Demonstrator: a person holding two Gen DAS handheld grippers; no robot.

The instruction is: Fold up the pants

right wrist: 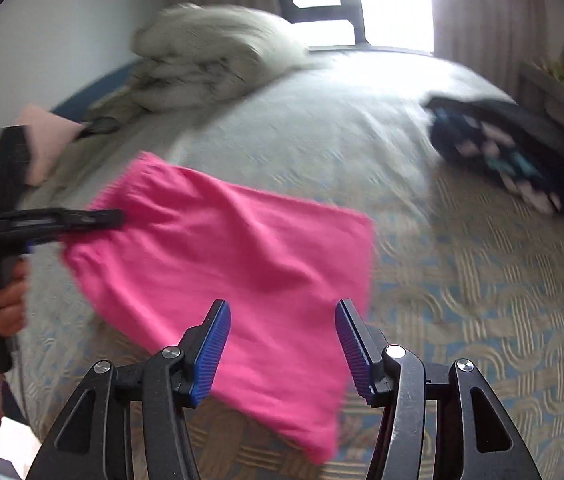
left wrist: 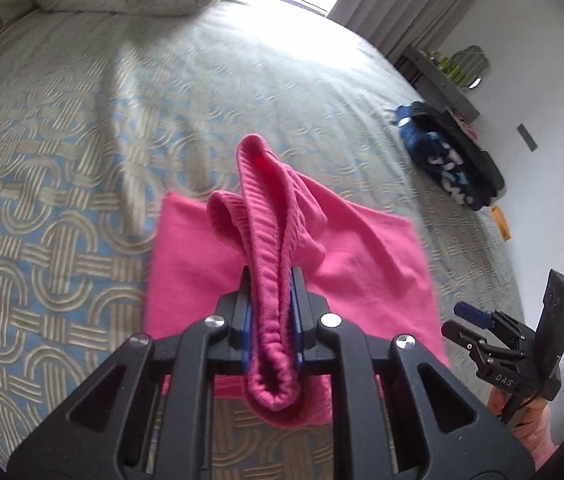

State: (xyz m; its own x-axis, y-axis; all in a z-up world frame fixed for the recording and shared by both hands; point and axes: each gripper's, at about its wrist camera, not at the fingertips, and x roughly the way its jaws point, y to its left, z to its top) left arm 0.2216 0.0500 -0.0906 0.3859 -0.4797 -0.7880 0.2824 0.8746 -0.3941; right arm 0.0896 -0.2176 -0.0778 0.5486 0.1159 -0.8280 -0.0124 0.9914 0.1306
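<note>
Bright pink pants [left wrist: 362, 256] lie folded flat on the patterned bedspread [left wrist: 61, 168]. My left gripper [left wrist: 271, 276] is shut on their ribbed waistband [left wrist: 265, 208], which stands up in loops above the flat cloth. The right wrist view shows the same pants [right wrist: 221, 240] with the left gripper [right wrist: 117, 216] clamped at their far left edge and a hand around its handle. My right gripper [right wrist: 282, 304] is open just above the near part of the pants, with nothing pinched between its blue pads [right wrist: 213, 340]. In the left wrist view it appears at the lower right [left wrist: 466, 320], off the cloth.
A rolled grey duvet [right wrist: 209, 52] lies at the head of the bed. A pile of dark blue clothes [right wrist: 514, 152] sits near the bed's right edge, with a shelf [left wrist: 442, 76] against the wall behind it. The right wrist view is blurred.
</note>
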